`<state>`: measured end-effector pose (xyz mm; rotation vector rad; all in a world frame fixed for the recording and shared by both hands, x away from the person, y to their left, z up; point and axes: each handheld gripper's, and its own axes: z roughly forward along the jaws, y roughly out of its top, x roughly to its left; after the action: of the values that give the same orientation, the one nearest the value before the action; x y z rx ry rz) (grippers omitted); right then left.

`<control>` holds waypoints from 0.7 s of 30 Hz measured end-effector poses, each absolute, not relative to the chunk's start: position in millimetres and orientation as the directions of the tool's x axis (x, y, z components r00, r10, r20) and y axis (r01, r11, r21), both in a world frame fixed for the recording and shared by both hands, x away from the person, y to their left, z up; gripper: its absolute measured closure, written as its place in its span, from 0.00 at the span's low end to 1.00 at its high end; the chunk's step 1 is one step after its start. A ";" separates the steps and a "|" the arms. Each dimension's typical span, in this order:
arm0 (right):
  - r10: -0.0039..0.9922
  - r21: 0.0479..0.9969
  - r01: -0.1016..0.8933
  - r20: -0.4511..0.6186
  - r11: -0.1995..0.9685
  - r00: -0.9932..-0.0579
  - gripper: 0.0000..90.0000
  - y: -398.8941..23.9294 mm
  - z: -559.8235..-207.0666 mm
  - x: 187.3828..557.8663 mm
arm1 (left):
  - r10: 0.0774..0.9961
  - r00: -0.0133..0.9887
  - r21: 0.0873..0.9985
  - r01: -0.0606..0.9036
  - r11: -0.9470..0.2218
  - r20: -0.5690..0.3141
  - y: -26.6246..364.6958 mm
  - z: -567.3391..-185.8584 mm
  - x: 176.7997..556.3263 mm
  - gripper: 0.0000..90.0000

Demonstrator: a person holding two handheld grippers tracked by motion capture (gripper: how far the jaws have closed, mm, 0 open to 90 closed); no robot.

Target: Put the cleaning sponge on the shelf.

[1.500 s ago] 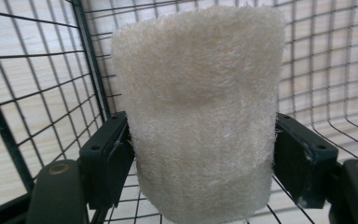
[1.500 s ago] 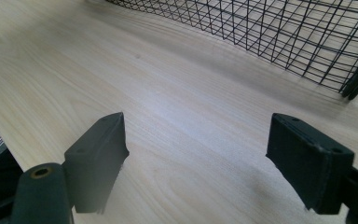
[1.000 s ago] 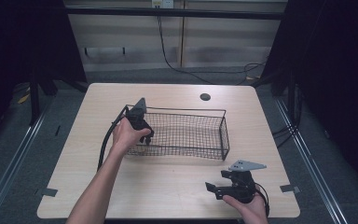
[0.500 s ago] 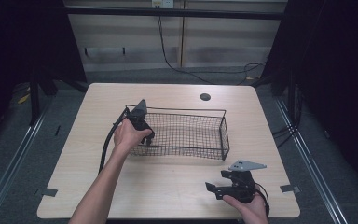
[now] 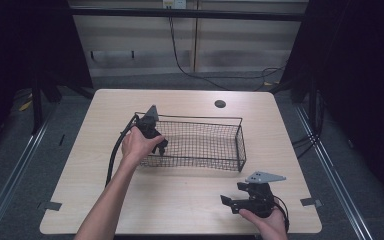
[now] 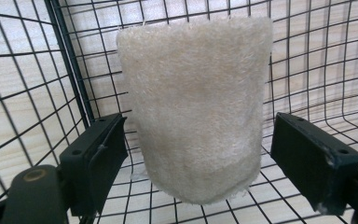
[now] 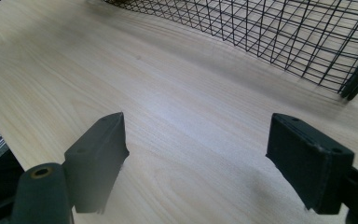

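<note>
While my left tool (image 6: 193, 154) stands released around the fuzzy cream cloth (image 6: 193, 107), this cloth already rests inside the wire basket (image 5: 237, 142) at centre frame. I judge only withdrawal remains; my right tool (image 7: 193, 154) waits released over the worktop (image 7: 168, 116).

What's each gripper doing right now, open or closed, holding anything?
Left gripper: open, jaws either side of a cream fuzzy cloth in the wire basket.
Right gripper: open, holding nothing, over the table.

Laboratory-type recording station: a bare wooden tabletop (image 5: 190, 200) stands on grey carpet between floor rails (image 5: 10, 175), dark curtains at both sides, cables (image 5: 180, 55) along the rear wall
</note>
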<state>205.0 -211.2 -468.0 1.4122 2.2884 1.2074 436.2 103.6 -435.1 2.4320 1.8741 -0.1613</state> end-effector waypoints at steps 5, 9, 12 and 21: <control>0.815 0.724 0.656 0.237 0.215 -0.529 0.22 -211.1 -467.9 205.2 | 0.956 0.258 -0.001 0.965 -0.261 -0.138 105.2 -430.7 434.1 0.20; 0.814 0.724 0.655 0.236 0.217 -0.531 0.22 -211.1 -467.9 205.3 | 0.952 0.266 0.010 0.964 -0.267 -0.154 107.3 -426.9 433.1 0.20; 0.814 0.724 0.655 0.236 0.217 -0.531 0.22 -211.1 -467.9 205.4 | 0.949 0.265 0.021 0.964 -0.265 -0.170 108.7 -423.9 432.6 0.20; 0.818 0.724 0.657 0.237 0.212 -0.525 0.22 -212.1 -467.6 205.6 | 0.928 0.307 0.075 0.952 -0.297 -0.212 115.6 -411.9 428.8 0.20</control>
<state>205.6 -212.1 -467.6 1.4122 2.2842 1.2064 428.8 115.6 -411.9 2.3822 1.7370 -0.1894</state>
